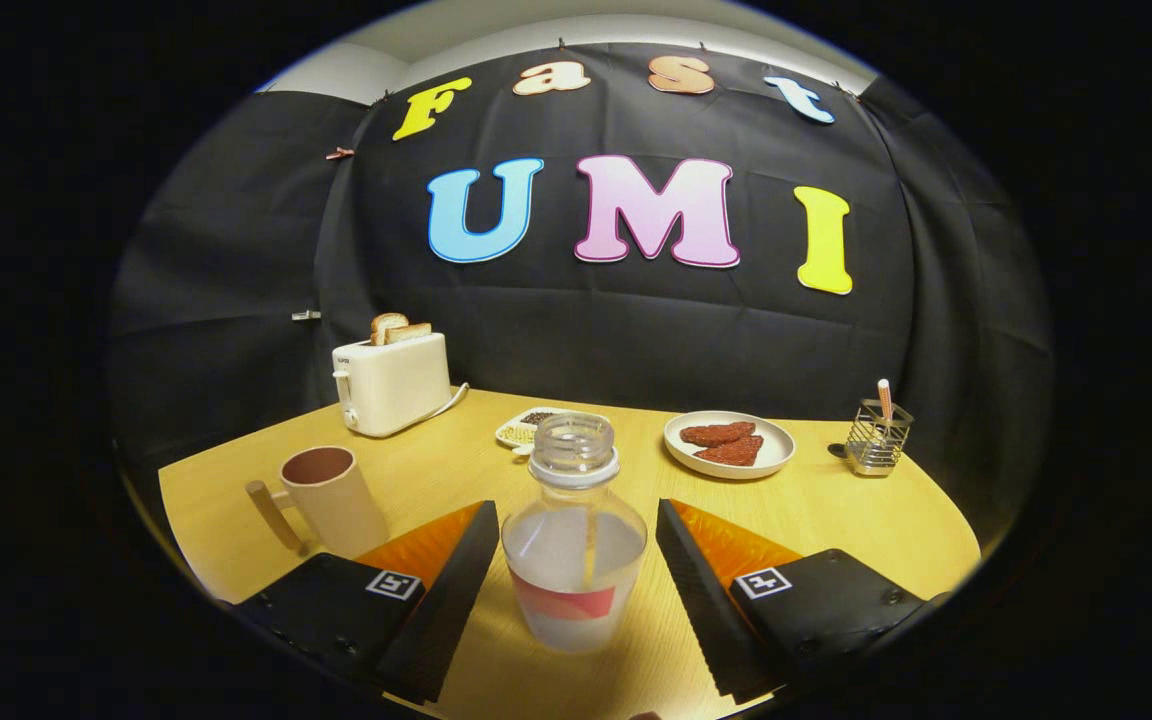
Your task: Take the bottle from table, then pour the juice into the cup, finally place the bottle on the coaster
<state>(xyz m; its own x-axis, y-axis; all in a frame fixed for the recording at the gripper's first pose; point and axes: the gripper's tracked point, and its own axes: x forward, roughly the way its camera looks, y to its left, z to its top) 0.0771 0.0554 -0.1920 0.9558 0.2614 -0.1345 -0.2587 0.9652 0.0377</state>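
A clear uncapped bottle (574, 540) with a pale liquid inside and a red label stands upright on the wooden table (836, 520), between my two fingers. My gripper (574, 560) is open: a gap shows on each side of the bottle, and neither finger (451, 590) touches it. A beige cup (333, 498) with a wooden handle stands to the left, just beyond the left finger. I cannot make out a coaster.
A cream toaster (392, 383) with two bread slices sits at the back left. Behind the bottle lies a small white dish (526, 428) of seeds. A white plate (729, 445) with red slices is at the back right, a wire holder (876, 437) further right.
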